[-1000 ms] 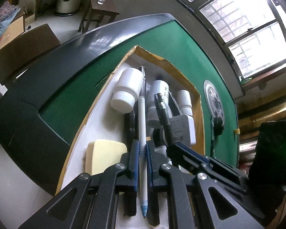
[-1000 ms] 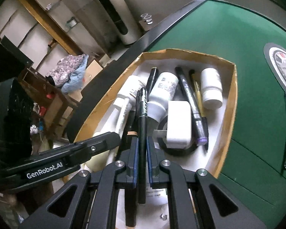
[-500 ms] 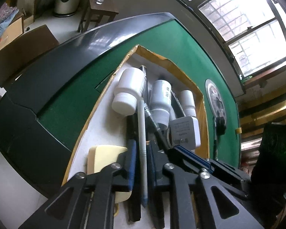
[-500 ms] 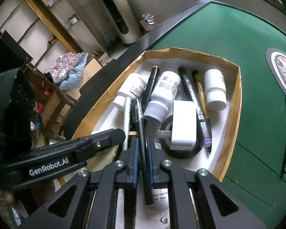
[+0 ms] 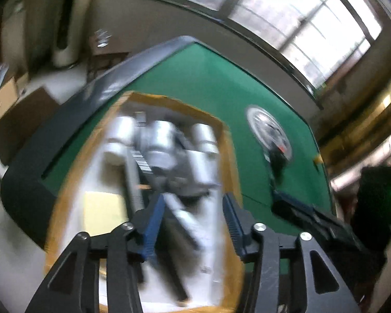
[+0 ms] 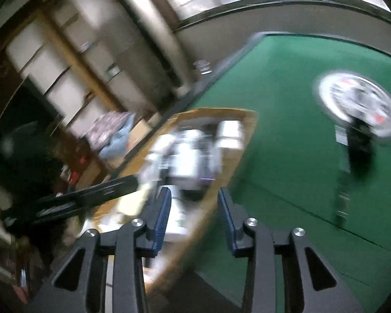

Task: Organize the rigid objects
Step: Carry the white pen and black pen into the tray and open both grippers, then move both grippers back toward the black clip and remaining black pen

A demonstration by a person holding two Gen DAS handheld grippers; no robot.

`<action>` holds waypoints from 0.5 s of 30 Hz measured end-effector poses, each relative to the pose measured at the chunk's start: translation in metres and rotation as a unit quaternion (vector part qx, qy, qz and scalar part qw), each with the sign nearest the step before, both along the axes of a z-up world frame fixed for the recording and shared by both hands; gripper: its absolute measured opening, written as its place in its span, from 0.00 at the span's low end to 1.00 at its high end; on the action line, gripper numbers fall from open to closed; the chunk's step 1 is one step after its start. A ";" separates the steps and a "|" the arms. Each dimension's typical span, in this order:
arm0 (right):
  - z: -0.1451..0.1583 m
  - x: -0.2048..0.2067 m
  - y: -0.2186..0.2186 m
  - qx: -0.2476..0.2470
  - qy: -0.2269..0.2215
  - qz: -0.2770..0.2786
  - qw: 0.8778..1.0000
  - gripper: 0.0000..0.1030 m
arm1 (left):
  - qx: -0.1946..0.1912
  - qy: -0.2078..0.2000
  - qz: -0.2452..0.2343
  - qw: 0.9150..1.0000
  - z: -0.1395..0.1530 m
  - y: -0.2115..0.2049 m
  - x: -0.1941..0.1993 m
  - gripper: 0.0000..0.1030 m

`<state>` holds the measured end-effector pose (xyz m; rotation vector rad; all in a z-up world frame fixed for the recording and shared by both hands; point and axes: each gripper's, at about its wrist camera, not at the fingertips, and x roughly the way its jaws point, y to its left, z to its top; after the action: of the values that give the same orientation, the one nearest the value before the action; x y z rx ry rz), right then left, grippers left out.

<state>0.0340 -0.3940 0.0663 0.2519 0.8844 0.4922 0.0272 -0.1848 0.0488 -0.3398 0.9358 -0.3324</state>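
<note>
Both pens had left my jaws since a second earlier: the left hand-held gripper (image 5: 193, 208) had clamped a white pen and the right hand-held gripper (image 6: 194, 203) a black marker, and now each was opening, with nothing pressed between the pads. Everything was smeared by motion. From the left wrist, the cardboard box (image 5: 229, 161) filled the lower centre of the frame on the green surface (image 5: 211, 86), with white bottles (image 5: 164, 135) blurred at its far end. From the right wrist, the box sat lower left, my jaws astride its near rim.
</note>
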 end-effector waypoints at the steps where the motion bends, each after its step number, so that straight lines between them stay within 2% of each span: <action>1: -0.004 0.001 -0.017 0.000 0.008 -0.024 1.000 0.35 | 0.002 -0.004 -0.014 1.000 0.002 -0.011 -0.003 0.51; 4: -0.017 0.005 -0.065 0.006 0.029 -0.087 0.996 0.35 | 0.012 -0.004 -0.063 0.998 0.003 -0.052 -0.007 0.54; 6: -0.024 0.010 -0.093 0.018 0.043 -0.115 0.992 0.36 | 0.016 0.004 -0.078 0.997 0.000 -0.070 -0.008 0.55; 8: -0.030 0.020 -0.114 0.023 0.057 -0.138 0.989 0.41 | 0.011 0.014 -0.091 0.996 -0.003 -0.084 -0.010 0.57; 12: -0.034 0.039 -0.136 0.009 0.066 -0.161 0.985 0.51 | 0.023 0.024 -0.100 0.994 -0.008 -0.104 -0.011 0.60; 15: -0.038 0.060 -0.149 0.010 0.080 -0.174 0.981 0.52 | 0.027 0.030 -0.105 0.994 -0.009 -0.110 -0.015 0.60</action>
<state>0.0942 -0.5428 0.0280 0.4593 0.9673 0.1563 0.0122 -0.2948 0.0396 -0.2029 1.0397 -0.4911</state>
